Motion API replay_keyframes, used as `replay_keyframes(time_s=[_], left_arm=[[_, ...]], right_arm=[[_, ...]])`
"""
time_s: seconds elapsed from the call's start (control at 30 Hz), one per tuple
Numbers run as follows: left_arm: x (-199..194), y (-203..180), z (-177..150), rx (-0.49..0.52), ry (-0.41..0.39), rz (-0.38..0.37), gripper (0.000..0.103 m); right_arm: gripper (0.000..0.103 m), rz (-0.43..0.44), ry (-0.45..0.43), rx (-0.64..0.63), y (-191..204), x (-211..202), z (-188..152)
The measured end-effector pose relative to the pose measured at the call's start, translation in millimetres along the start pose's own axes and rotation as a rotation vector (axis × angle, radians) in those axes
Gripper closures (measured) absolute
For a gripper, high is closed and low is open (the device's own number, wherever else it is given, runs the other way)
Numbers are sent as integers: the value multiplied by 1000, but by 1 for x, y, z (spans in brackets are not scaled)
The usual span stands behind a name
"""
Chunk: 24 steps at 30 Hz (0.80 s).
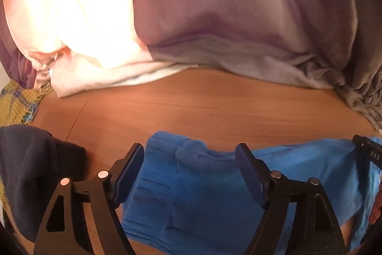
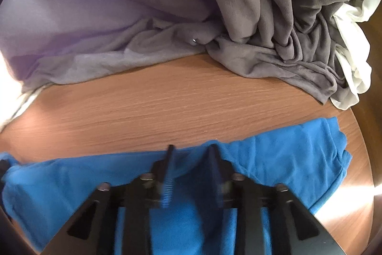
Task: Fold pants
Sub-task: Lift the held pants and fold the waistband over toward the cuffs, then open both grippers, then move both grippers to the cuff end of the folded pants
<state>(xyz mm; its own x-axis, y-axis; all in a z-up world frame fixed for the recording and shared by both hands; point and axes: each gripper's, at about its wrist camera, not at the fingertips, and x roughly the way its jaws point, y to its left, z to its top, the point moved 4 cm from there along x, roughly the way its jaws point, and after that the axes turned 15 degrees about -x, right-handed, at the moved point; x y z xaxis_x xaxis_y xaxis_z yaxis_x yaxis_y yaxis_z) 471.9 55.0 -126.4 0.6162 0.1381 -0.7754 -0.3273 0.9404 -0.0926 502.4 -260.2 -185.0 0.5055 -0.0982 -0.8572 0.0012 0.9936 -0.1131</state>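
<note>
Blue pants [image 1: 191,188] lie on the wooden table [image 1: 191,106] along its near edge. My left gripper [image 1: 191,152] is open, its jaws wide apart over the waistband end of the pants, not closed on the cloth. In the right wrist view the blue pants [image 2: 286,154] stretch across the frame, with a cuff end at the right. My right gripper [image 2: 191,149] hovers over the middle of the pants with its fingers a small gap apart and blue cloth bunched between them; the fingers are blurred. The right gripper's tip also shows in the left wrist view [image 1: 367,147].
A pile of grey and lilac cloth [image 1: 238,16] fills the back of the table, with white cloth [image 1: 83,16] at the left and more white cloth [image 2: 353,59] at the right. A dark garment [image 1: 28,171] and a yellow woven cloth [image 1: 16,106] lie at the left.
</note>
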Motion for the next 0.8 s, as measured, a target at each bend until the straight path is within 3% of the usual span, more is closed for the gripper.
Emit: replay_keyframes(time_s=[0.2, 0.43, 0.5, 0.57, 0.8], left_arm=[[-39, -2, -11, 23, -40, -91, 24], [-98, -16, -37, 95, -110, -240, 24], [-117, -21, -46, 113, -134, -285, 24], [-130, -26, -53, 122, -143, -328, 24], [-151, -57, -96, 188, -121, -453, 24]], right_arm=[[55, 28, -83, -31, 4, -48, -10], [54, 63, -242, -85, 6, -121, -39], [47, 66, -281, -93, 4, -141, -49], [47, 62, -319, -96, 0, -159, -61], [47, 63, -347, -96, -19, -189, -98]])
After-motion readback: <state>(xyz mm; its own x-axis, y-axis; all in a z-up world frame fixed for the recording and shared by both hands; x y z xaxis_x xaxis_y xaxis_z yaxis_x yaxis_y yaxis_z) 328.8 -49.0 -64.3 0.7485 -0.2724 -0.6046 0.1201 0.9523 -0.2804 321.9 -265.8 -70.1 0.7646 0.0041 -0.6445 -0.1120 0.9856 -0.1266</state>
